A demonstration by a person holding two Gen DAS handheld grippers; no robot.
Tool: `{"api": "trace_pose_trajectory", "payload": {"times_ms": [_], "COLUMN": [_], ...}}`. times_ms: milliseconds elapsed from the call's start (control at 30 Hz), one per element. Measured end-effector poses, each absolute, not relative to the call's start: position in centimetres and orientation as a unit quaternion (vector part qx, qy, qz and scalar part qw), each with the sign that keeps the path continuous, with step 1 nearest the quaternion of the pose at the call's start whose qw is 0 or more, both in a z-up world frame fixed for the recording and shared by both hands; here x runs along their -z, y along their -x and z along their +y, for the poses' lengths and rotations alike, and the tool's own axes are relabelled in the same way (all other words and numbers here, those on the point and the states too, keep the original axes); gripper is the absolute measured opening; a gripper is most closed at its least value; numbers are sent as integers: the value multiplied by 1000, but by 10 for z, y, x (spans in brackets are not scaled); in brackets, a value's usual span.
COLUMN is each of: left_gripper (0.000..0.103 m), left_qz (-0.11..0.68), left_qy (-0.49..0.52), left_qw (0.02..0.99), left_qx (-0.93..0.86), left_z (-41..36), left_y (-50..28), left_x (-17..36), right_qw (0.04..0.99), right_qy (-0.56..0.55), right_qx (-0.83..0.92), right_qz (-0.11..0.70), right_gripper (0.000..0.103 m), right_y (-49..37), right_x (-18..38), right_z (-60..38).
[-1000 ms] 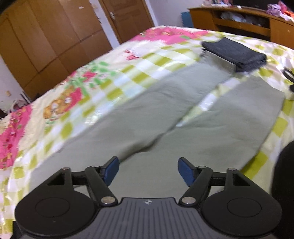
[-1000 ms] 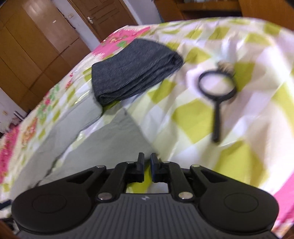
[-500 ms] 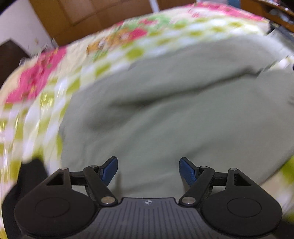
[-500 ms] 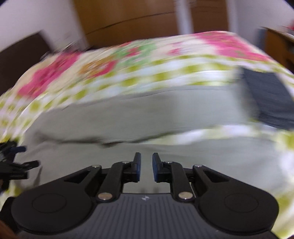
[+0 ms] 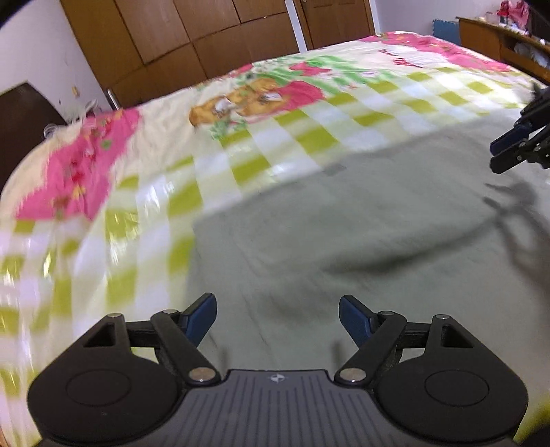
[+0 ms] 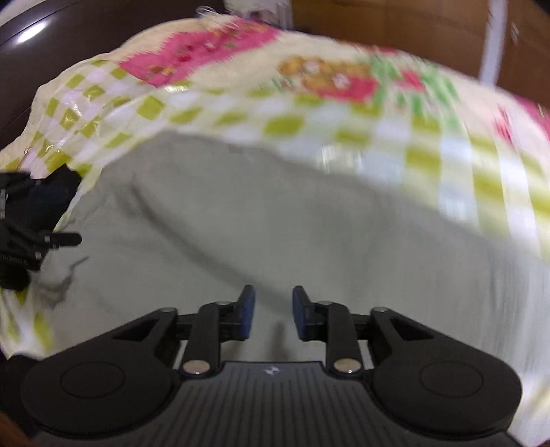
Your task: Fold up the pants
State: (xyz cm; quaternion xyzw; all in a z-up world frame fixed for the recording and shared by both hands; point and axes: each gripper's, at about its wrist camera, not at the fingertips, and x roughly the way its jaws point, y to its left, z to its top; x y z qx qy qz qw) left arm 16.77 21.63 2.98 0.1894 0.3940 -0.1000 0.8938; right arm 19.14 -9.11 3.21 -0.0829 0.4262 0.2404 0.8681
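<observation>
Grey-green pants (image 5: 361,220) lie spread flat on a bed with a checked floral cover (image 5: 240,137). In the left wrist view my left gripper (image 5: 277,318) is wide open and empty, just above the waist end of the pants. My right gripper (image 6: 273,311) is partly open with a narrow gap, empty, above the pants (image 6: 275,220). The right gripper also shows at the right edge of the left wrist view (image 5: 515,144). The left gripper shows at the left edge of the right wrist view (image 6: 31,227). Both views are blurred.
Brown wooden wardrobes (image 5: 206,37) and a door stand beyond the bed. A wooden shelf unit (image 5: 502,31) is at the far right. A dark headboard (image 6: 86,37) lies beyond the bed cover (image 6: 240,110) in the right wrist view.
Both grippers have swung from the leg end of the pants toward the waist end. The right gripper's fingers have opened from nearly shut to a narrow gap. The left stays wide open.
</observation>
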Motion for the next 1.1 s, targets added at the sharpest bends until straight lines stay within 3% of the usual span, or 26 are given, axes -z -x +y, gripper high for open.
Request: {"api": "trace_pose_trajectory", "payload": {"times_ms": [133,267,400,500,600,633,700,733,800,900,1100], "left_gripper": [90,90,91,99,99,96,68,60,41,33,31], "left_qz": [408,434,470,474,472,469,467,467,465,458,420], "left_qy": [-175,-151,-154,-132,-127,-126,-126,-133,-153,-188,-176], "left_qw": [891,883,860,860,863,865,865,864,862,859,882], "left_qx": [92,97,125,135,127,124,130,133,134,127,123], "left_z": [242,262,264,268,268,267,263,259,250,237,243], "left_y": [-239,-298,-329,-340,-339,-336,-329,-327,-322,-315,-279], "left_x": [-25,-13,11,23,30,29,23,20,15,9,-30], "right_qw": [858,846,815,794,797,800,805,806,806,807,827], "right_qy": [106,150,157,183,166,161,170,173,175,183,191], "right_qx": [-259,-279,-312,-324,-324,-320,-315,-315,-310,-300,-303], "right_qz": [429,429,462,481,482,481,473,470,473,475,434], "right_gripper": [32,41,50,52,54,54,49,44,8,3,3], "right_y": [-258,-305,-346,-360,-366,-366,-363,-360,-357,-353,-326], "right_x": [-30,-22,-5,16,28,31,33,32,27,17,-23], "right_z": [-78,-72,-71,-68,-70,-70,-66,-65,-63,-59,-58]}}
